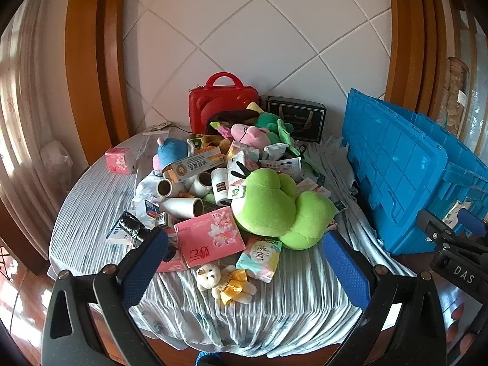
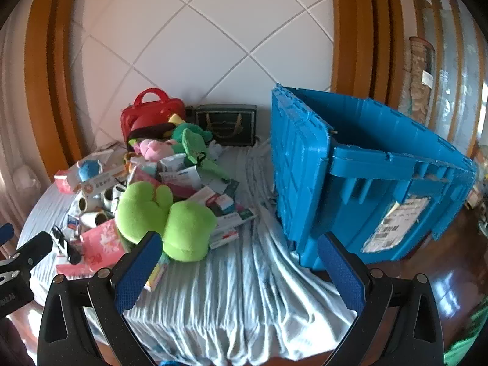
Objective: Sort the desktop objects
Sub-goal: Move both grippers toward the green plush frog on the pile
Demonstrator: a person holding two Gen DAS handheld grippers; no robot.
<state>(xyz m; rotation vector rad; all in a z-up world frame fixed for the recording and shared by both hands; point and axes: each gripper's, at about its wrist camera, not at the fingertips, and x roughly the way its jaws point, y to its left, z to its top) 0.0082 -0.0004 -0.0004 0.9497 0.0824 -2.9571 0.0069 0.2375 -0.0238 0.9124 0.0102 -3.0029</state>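
White tiles backed the cloth-draped surface [image 1: 274, 311], its heap untouched. Both claws, left claw [image 1: 244, 262] and right claw [image 2: 241, 271], hung apart, empty. Sorting looked unstarted; next, grasp the green plush [image 1: 274, 207] beside the blue crate [image 2: 381, 183].

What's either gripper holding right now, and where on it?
Nothing. Left tongs and right tongs are both open and empty, hovering over the cloth short of the pile.

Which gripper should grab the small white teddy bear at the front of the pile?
Left, probably. The left gripper is open and the white teddy bear lies directly between its fingers. The right gripper, also open, faces bare tablecloth nearer the blue crate; the bear doesn't show in its view.
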